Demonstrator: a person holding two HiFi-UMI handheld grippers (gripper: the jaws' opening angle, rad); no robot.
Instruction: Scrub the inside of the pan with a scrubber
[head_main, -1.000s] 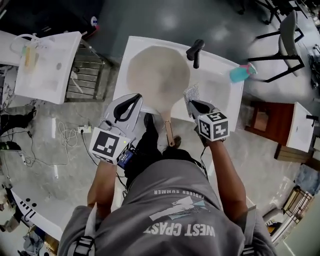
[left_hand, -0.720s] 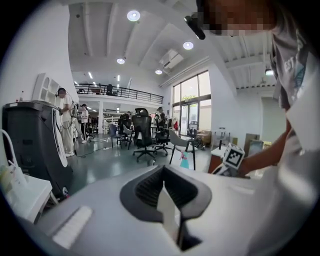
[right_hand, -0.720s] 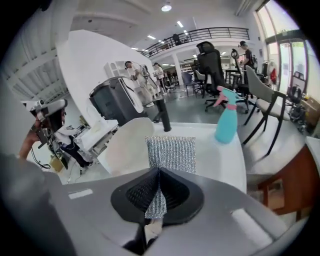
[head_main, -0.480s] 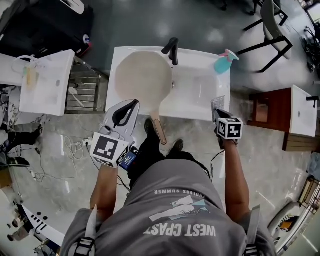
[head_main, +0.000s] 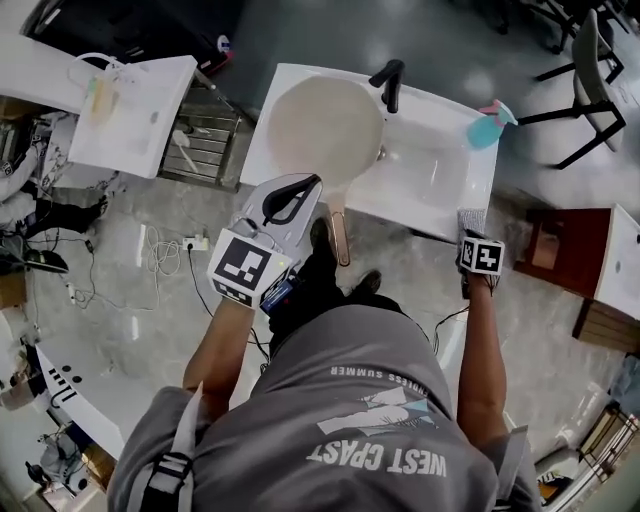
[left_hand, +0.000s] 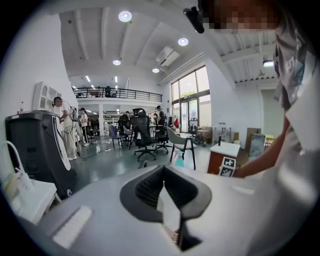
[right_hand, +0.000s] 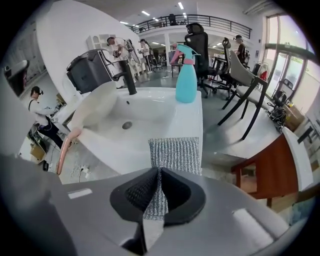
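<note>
**Steel-mesh scrubber (right_hand: 175, 152) gripped, pan unheld**

Right gripper (right_hand: 159, 190): jaws narrow on the scrubber's lower edge, and they have just been easing open. Left gripper (left_hand: 164, 192): jaws together, empty. The pan (head_main: 325, 130) lies in the sink (head_main: 480, 175), its handle over the front rim, well apart from both grippers. Risks: a slackened pinch may drop the scrubber, and the unsteadied pan may slide under scrubbing.

The right gripper (head_main: 470, 232) now sits at the front right corner of the white ceramic sink (head_main: 487, 170), away from the copper handle (head_main: 340, 240) of the beige round pan (head_main: 325, 125). Its jaws have just been opening slightly, with the silver mesh scrubber (head_main: 470, 217) between them. The left gripper (head_main: 305, 183) is nearer that handle.
</note>
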